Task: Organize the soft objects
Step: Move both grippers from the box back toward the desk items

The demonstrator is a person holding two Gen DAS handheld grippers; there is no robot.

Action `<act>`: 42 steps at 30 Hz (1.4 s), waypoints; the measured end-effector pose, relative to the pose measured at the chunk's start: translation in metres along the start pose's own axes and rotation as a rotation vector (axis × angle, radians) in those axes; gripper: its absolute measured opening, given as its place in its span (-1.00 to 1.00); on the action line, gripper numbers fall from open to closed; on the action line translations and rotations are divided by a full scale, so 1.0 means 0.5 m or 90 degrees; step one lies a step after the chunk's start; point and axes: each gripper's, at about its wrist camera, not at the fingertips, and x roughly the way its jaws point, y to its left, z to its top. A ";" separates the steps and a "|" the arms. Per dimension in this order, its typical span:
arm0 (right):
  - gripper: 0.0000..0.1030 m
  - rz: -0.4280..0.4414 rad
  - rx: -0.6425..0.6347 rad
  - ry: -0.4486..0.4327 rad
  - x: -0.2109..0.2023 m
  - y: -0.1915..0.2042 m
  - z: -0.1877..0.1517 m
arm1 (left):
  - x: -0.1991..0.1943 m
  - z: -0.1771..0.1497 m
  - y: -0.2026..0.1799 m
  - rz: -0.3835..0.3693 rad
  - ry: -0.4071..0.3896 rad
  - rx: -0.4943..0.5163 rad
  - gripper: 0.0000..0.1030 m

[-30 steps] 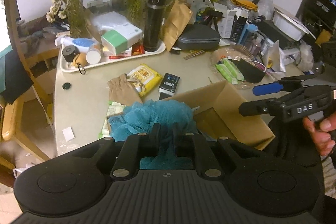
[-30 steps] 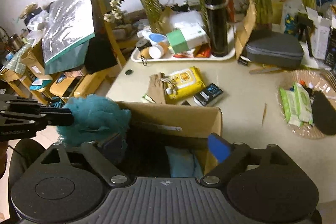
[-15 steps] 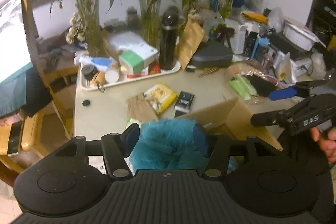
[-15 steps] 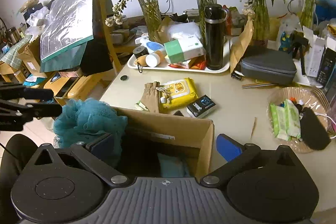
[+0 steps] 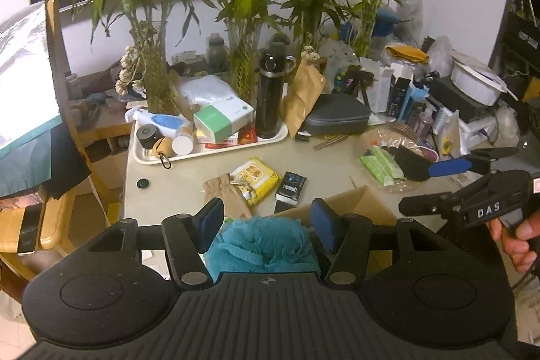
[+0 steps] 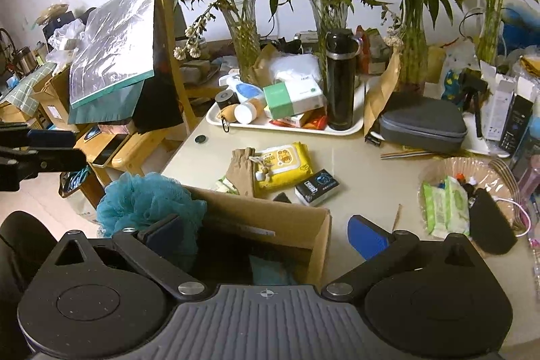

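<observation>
Cluttered on every side, a beige table (image 6: 364,177) is backed by a white wall and a row of bamboo stalks in glass vases (image 6: 243,32).

Far to the left of the right gripper (image 6: 266,231), a wooden chair (image 6: 168,56) draped with a plastic-covered garment is seen, and the left gripper (image 6: 72,147) reaches in from the left edge of that view, its fingers parted and nothing held between them. Just ahead of the right gripper's left pad, a teal mesh bath pouf (image 6: 148,201) is perched against the left end of an open cardboard box (image 6: 266,215); whether it sits on the rim or partly inside cannot be told. In the left wrist view the pouf (image 5: 263,245) lies below and between the widely spread blue pads (image 5: 211,218), which are not pressed on it.

Directly ahead of the right gripper, beyond the box, a tan cloth pouch (image 6: 243,171), a yellow wipes pack (image 6: 281,164) and a small black packet (image 6: 317,186) are laid on the table, with a white tray (image 6: 287,125) carrying a black bottle (image 6: 341,76) farther back. Something teal is glimpsed inside the box.

The right gripper is held wide open, gripping nothing. To its right, a clear dish (image 6: 435,167) of green packets is set, and a grey zip case (image 6: 422,120) lies behind.
</observation>
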 end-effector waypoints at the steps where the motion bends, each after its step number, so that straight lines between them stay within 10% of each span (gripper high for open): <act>1: 1.00 0.000 0.000 -0.001 -0.001 -0.001 0.002 | -0.002 -0.003 0.003 0.001 -0.001 -0.005 0.09; 42: 1.00 -0.004 0.062 -0.050 0.116 -0.120 0.056 | 0.161 0.020 0.145 -0.017 -0.024 -0.088 0.10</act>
